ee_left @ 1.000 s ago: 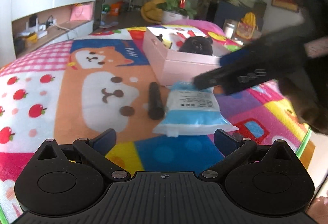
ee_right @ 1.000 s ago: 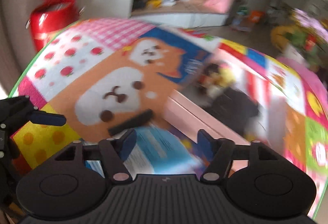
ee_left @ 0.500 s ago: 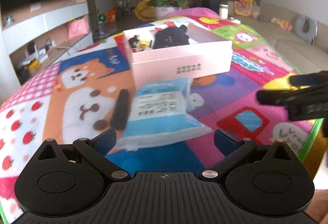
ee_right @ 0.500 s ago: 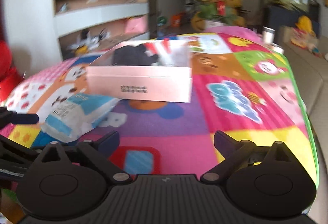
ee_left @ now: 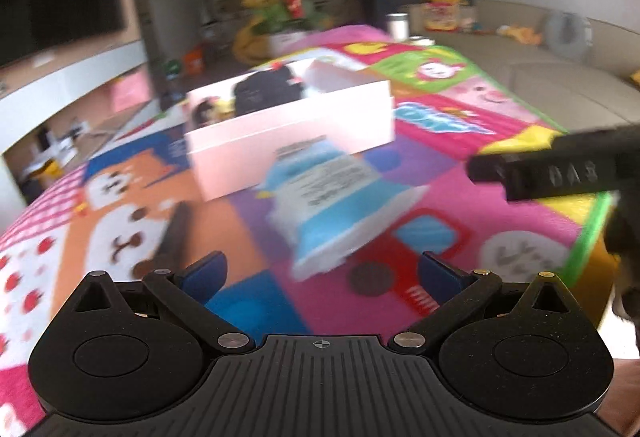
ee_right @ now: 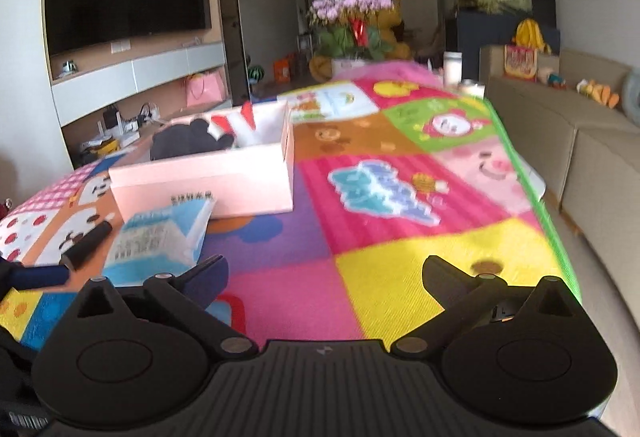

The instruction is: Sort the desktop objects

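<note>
In the left wrist view, the black marker (ee_left: 176, 233) lies at the lower left of the frame on the bright cartoon play mat (ee_left: 460, 141), its end pointing toward the camera, partly over the picture of an orange dog. To the right of it, at the centre, the pink box (ee_left: 288, 141) stands open on the mat, with a black object (ee_left: 266, 93) and some small toys inside that are too blurred to tell apart. The blue and white packet (ee_left: 332, 205) lies just in front of the box, its far end touching or nearly touching the box wall. The left gripper (ee_left: 320, 273) sits along the bottom edge, its jaws spread wide with nothing between them, only the mat and the near end of the packet beyond. At the right edge, a black finger of the right gripper (ee_left: 560, 169) reaches into the frame above the mat's green border.

In the right wrist view, a blue-tipped finger of the left gripper (ee_right: 38, 275) shows at the lower left edge. Next to it lie the marker (ee_right: 86, 245) and then the packet (ee_right: 160, 241), with the box (ee_right: 204, 181) behind them in the left half of the frame. The right half shows bare mat (ee_right: 400, 189). The right gripper (ee_right: 324, 277) fills the bottom edge; its jaws are opening, already very wide, with nothing between them.
</note>
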Motion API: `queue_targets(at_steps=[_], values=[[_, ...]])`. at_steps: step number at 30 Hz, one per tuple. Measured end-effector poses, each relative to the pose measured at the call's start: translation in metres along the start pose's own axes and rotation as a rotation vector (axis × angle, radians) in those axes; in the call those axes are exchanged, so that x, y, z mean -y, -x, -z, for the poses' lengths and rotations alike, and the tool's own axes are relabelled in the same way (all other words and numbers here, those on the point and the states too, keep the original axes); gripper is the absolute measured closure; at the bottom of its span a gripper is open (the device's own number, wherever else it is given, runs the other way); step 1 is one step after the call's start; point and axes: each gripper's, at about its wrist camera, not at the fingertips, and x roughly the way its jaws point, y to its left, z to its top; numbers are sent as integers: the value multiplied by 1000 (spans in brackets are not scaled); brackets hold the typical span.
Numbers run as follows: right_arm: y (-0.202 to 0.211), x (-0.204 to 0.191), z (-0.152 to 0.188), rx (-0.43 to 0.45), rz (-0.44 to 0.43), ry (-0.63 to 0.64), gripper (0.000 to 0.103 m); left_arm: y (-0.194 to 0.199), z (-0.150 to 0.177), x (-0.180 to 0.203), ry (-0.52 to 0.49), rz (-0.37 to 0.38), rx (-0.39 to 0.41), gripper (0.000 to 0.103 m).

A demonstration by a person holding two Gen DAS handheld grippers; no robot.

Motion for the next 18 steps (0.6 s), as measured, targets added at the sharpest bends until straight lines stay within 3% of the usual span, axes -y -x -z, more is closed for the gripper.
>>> queue_targets(at_steps=[6,10,18], values=[[-20,-6,14,-100,-30,-19,0,5,2,-11,28,-26,-5,0],[-20,-10,19,-100,-20,2,0,6,0,-21,51,-43,15,0],[-21,-12,20,-89,-11,15,0,7,5,-85,221,-158,43,0]])
